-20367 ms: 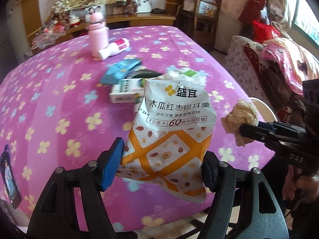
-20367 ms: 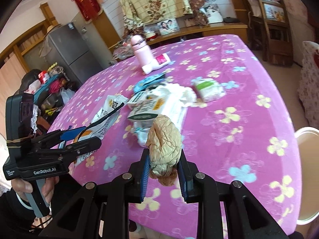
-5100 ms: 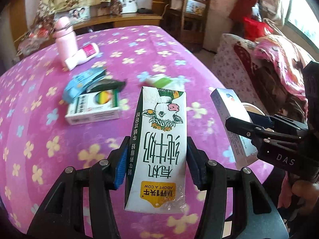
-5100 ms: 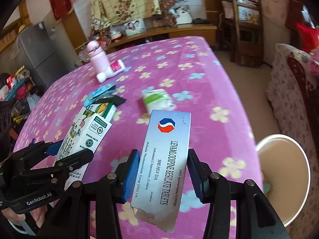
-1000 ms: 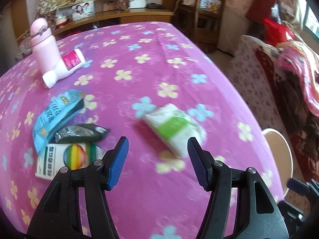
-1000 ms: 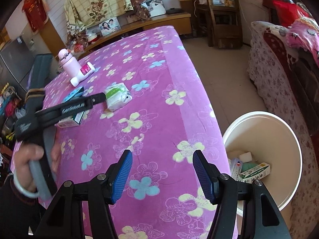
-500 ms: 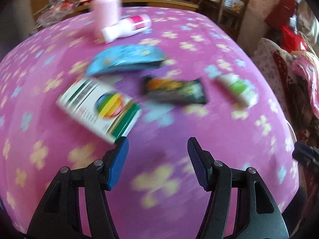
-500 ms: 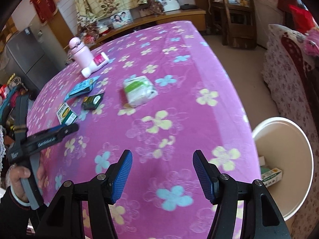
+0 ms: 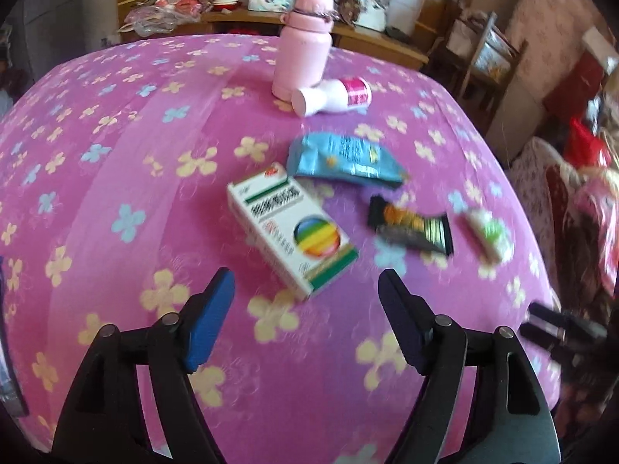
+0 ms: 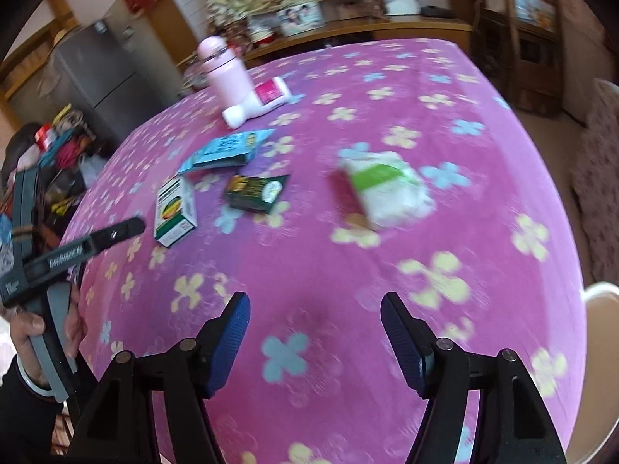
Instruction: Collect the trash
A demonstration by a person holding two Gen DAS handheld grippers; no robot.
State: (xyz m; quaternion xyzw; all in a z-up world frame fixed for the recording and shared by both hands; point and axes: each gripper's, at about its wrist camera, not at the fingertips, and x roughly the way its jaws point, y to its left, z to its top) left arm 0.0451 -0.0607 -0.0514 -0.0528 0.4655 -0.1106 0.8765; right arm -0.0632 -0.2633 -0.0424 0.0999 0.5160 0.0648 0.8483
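My left gripper (image 9: 305, 309) is open and empty, just short of a white box with a rainbow disc (image 9: 292, 228) lying on the pink flowered tablecloth (image 9: 116, 162). Beyond it lie a blue packet (image 9: 344, 158), a dark wrapper (image 9: 412, 226) and a white-and-green tissue pack (image 9: 489, 234). My right gripper (image 10: 315, 340) is open and empty above the cloth, with the tissue pack (image 10: 387, 189) ahead of it. The white box (image 10: 175, 207), dark wrapper (image 10: 257, 189) and blue packet (image 10: 228, 149) lie to the left.
A pink flask (image 9: 305, 46) stands at the back with a white bottle (image 9: 332, 96) lying beside it. The white bin's rim (image 10: 601, 348) shows past the table's right edge. The left gripper (image 10: 73, 253) appears at the left in the right wrist view.
Both grippers are now empty after earlier holding trash. My left gripper has swung closer to the white box. My right gripper has moved in over the table towards the tissue pack.
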